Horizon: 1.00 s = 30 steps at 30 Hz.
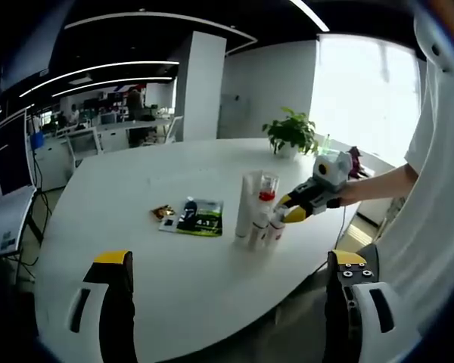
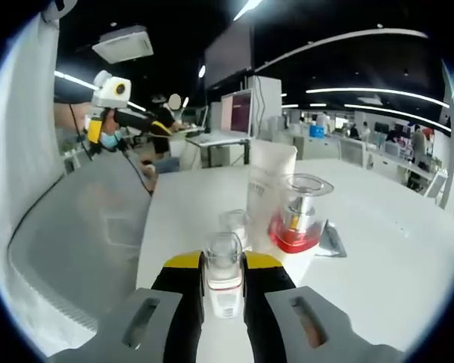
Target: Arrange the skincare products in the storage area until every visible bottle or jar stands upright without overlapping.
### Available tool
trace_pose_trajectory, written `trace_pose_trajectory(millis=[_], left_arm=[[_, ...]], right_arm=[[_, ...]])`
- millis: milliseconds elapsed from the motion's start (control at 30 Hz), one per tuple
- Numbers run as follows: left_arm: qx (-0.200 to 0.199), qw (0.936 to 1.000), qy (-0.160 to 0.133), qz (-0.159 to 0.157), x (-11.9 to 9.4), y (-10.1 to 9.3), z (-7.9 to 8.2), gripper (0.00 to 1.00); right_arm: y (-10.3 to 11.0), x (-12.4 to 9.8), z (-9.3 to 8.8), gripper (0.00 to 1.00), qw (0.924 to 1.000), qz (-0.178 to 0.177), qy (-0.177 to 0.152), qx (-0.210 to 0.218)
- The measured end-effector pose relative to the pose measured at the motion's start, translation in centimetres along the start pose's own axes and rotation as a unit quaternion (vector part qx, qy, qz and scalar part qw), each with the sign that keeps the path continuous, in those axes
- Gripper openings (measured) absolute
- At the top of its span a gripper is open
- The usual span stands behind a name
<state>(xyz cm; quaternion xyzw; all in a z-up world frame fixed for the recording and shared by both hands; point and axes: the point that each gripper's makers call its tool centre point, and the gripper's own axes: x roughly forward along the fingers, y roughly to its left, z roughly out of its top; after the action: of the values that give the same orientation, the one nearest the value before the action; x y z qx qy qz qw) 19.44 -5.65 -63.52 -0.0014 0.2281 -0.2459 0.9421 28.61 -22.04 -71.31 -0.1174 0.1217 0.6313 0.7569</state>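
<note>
In the right gripper view, the right gripper (image 2: pixel 225 283) sits at bottom centre with its jaws clamped on a small clear bottle (image 2: pixel 224 281), which stands upright between them. Just behind it are a second clear bottle (image 2: pixel 235 224), a red-based pump bottle (image 2: pixel 297 215) and a tall white tube (image 2: pixel 268 189), clustered at mid-frame on the white tabletop (image 2: pixel 393 257).

The left gripper (image 1: pixel 231 283) hangs apart and empty at the bottom of its view, well back from the cluster; there the right gripper reaches in from the right to the same group at centre-right, and a flat green packet (image 1: pixel 199 218) lies to the left of the bottles.

To do this step well, I would keep the clamped bottle vertical, set it on bare tabletop clear of its neighbours, and part the jaws slowly, drawing straight back. The pump bottle looks close enough to be nudged, so approach from the open side.
</note>
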Motion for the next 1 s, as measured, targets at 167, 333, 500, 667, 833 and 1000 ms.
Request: trace_pose_trajectory(millis=[167,333,500,667,833,1000], left_arm=[[0.002,1.0000,-0.002,-0.001,0.5,0.0,0.4,0.99],[0.006,1.0000,-0.001,-0.007,1.1,-0.1,0.7,0.99],[0.007,0.9999,0.001,-0.011,1.5,0.0,0.8,0.99],[0.006,0.9999,0.005,-0.013,1.8,0.3,0.6,0.99],[0.002,0.9999,0.007,-0.014,2.0,0.3,0.4,0.98],[0.001,0.9998,0.010,-0.016,2.3,0.5,0.3,0.98]], right_arm=[[0.0,-0.1,-0.4,0.19,0.9996,0.011,0.020,0.014],[0.1,0.1,-0.9,0.23,0.9995,0.011,0.028,0.012],[-0.2,-0.1,-2.7,0.28,0.9975,-0.020,0.058,0.033],[-0.6,-0.2,-4.6,0.26,0.9912,-0.083,0.071,0.075],[-1.0,-0.4,-6.9,0.25,0.9781,-0.145,0.084,0.123],[0.1,0.4,-8.3,0.23,0.9677,-0.168,0.108,0.154]])
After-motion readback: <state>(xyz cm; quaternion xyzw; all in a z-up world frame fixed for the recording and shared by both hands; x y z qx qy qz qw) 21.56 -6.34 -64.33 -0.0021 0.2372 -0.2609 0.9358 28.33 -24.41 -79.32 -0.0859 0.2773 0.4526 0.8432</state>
